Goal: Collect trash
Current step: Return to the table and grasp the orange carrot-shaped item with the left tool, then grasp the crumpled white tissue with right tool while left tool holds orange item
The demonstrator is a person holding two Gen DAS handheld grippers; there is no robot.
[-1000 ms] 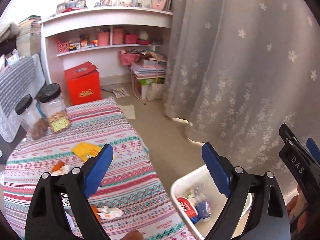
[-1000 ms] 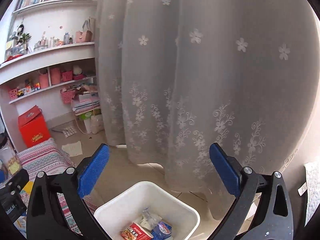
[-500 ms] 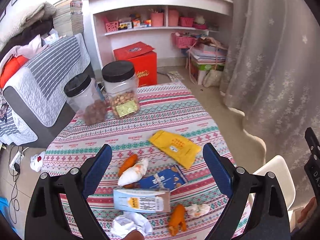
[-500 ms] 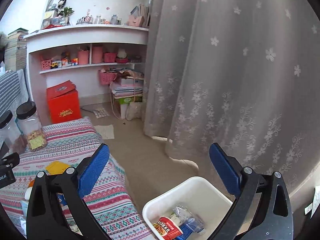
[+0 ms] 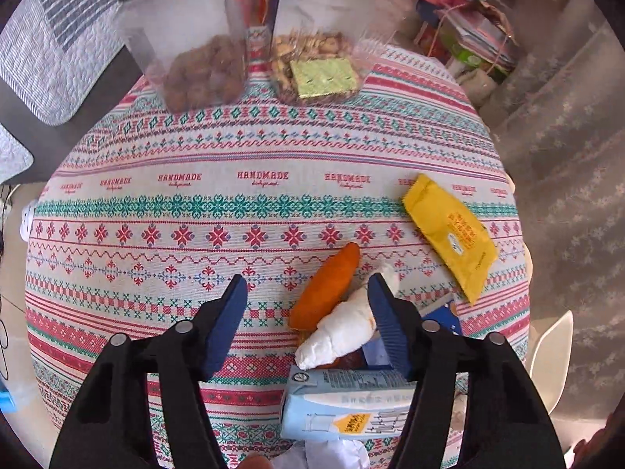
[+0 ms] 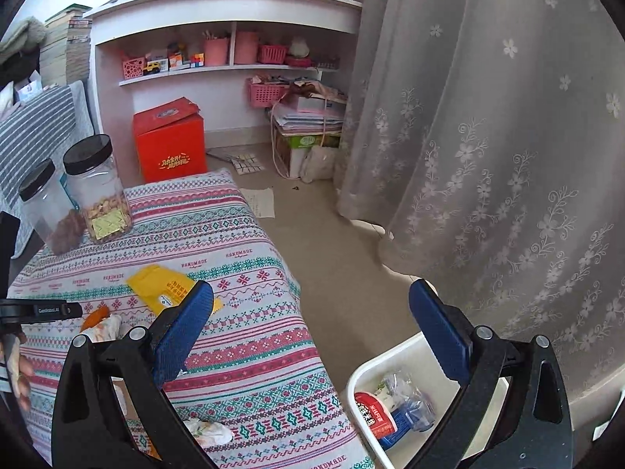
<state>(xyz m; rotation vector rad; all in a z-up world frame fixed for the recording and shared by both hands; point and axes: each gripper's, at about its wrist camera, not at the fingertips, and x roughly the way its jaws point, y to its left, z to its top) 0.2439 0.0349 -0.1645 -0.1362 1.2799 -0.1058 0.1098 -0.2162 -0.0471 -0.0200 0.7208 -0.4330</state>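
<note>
My left gripper (image 5: 308, 297) is open and empty, low over the patterned tablecloth (image 5: 195, 211). Between and just beyond its fingers lie an orange peel (image 5: 326, 287) and a crumpled white tissue (image 5: 343, 332). A light blue carton (image 5: 347, 406) lies under the right finger. A yellow wrapper (image 5: 449, 234) lies to the right. My right gripper (image 6: 312, 336) is open and empty, above the table's edge and a white bin (image 6: 390, 363) holding wrappers. The yellow wrapper (image 6: 164, 287) and another tissue (image 6: 207, 430) show there too.
Two black-lidded clear jars (image 5: 203, 47) (image 5: 316, 39) of snacks stand at the table's far side. A red box (image 6: 170, 140), white shelves (image 6: 234, 23) and a floral curtain (image 6: 488, 136) lie beyond. The bin stands on the floor right of the table.
My left gripper has swung from the bin side over the table and dropped low over the orange peel and tissue. My right gripper has turned left, bringing the table into view.
</note>
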